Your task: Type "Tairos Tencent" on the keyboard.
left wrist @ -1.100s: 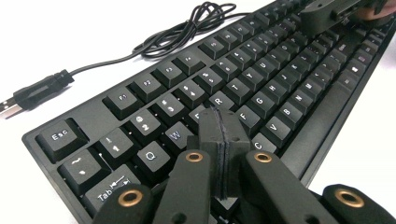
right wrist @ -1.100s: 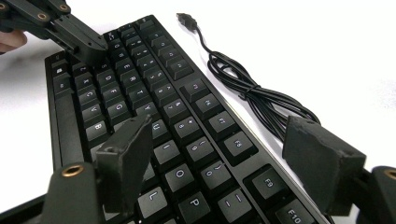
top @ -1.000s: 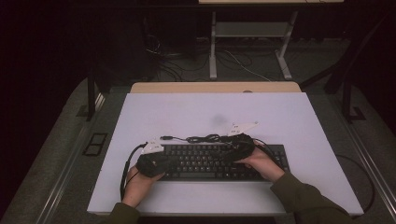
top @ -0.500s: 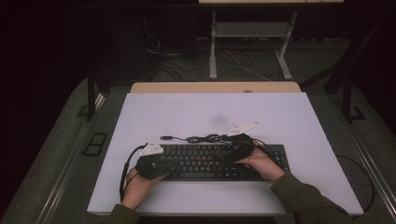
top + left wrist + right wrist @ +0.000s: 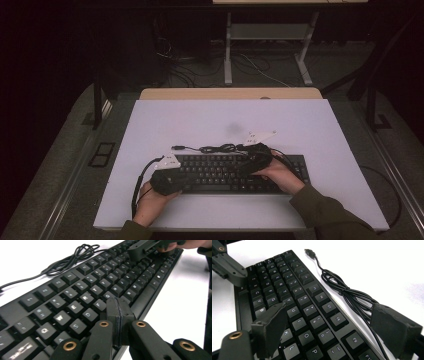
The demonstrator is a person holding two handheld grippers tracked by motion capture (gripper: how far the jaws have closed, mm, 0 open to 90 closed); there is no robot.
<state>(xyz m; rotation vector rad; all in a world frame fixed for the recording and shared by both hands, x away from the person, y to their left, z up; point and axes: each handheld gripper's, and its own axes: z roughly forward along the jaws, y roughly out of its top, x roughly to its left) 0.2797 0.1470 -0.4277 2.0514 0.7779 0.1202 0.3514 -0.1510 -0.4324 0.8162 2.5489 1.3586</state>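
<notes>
Wider now, my right gripper (image 5: 256, 151) fingers have just been opening and straddle the keyboard (image 5: 227, 172) near the table's (image 5: 200, 115) front edge, gripping nothing. Left gripper (image 5: 117, 315) fingers stay together over the keys. Before lifting, I should seat both fingers squarely around the rim.

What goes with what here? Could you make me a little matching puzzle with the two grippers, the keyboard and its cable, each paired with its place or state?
Things:
1. left gripper
2. right gripper
3. keyboard
4. cable

Places or states:
A. lies loosely coiled on the table just behind the keyboard, plug unattached
B. jaws pressed together, tips over the letter keys at the keyboard's left part
C. flat on the white table, black, under both grippers
D. jaws spread wide over the keys further right

Pairs: 1-B, 2-D, 3-C, 4-A
</notes>
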